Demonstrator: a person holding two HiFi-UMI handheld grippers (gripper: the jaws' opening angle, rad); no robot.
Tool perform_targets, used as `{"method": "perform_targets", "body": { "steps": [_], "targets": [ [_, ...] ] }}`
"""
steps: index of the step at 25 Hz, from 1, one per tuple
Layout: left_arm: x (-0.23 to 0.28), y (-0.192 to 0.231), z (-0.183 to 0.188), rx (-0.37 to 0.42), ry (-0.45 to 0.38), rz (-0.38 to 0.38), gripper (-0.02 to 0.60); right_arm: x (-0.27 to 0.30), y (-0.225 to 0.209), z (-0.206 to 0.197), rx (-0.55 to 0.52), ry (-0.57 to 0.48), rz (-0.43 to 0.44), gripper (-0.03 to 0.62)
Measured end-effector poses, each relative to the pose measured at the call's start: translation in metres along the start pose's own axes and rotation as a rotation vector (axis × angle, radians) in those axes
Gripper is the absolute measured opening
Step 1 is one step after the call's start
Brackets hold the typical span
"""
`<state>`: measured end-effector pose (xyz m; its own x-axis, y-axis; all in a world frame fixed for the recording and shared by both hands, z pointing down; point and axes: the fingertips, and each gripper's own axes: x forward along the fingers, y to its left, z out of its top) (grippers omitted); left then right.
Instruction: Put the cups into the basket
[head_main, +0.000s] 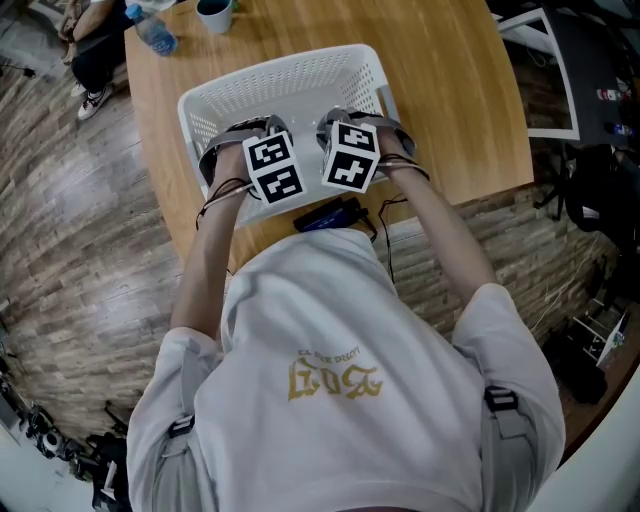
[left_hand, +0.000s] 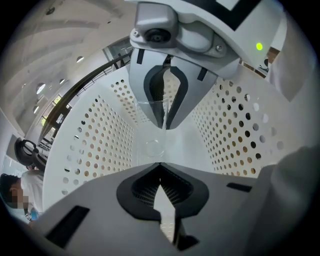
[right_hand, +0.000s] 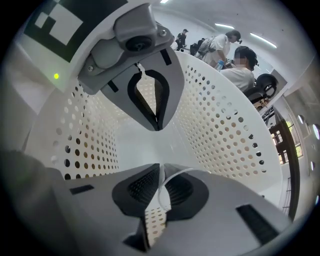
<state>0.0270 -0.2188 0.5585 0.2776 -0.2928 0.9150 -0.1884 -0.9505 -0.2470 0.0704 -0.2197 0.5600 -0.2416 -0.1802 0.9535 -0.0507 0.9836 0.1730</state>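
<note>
Two grippers are shown inside the white basket (head_main: 300, 85) by the head view. Only the gripper views reveal the clear cup (left_hand: 151, 136): its wall is pinched by the right gripper (right_hand: 162, 180), while the left gripper (left_hand: 160, 167) is closed on nothing. Gold shirt print (head_main: 335, 380) is unreadable.

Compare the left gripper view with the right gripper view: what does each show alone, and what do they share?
Only the left gripper view shows the clear cup from rim to base, hanging from the right gripper, whose jaws pinch its wall. Only the right gripper view shows the left gripper head-on, its jaws together with nothing between them, plus standing people far behind. Both show the white basket, its perforated walls round both grippers.
</note>
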Motion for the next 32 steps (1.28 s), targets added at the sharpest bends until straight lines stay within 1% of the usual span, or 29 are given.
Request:
{"method": "perform_targets", "body": {
  "steps": [6,12,18,28,32],
  "targets": [
    [0.009,-0.003,-0.004,-0.004,0.011,-0.026,0.005,0.009,0.007,-0.010,-0.061,0.080,0.025,0.035],
    [0.020,-0.008,-0.008,0.015,0.031,-0.060,0.005,0.021,0.012,-0.022,-0.110,0.163,0.055,0.035],
    [0.026,-0.014,-0.008,0.032,0.049,-0.090,0.005,0.027,0.012,-0.034,-0.198,0.257,0.042,0.035],
    [0.031,-0.019,-0.013,0.027,0.063,-0.120,0.005,0.029,0.010,-0.042,-0.269,0.371,0.057,0.035],
    [0.033,-0.029,-0.013,0.046,0.058,-0.167,0.005,0.030,0.008,-0.044,-0.291,0.390,0.058,0.035]
  ]
}}
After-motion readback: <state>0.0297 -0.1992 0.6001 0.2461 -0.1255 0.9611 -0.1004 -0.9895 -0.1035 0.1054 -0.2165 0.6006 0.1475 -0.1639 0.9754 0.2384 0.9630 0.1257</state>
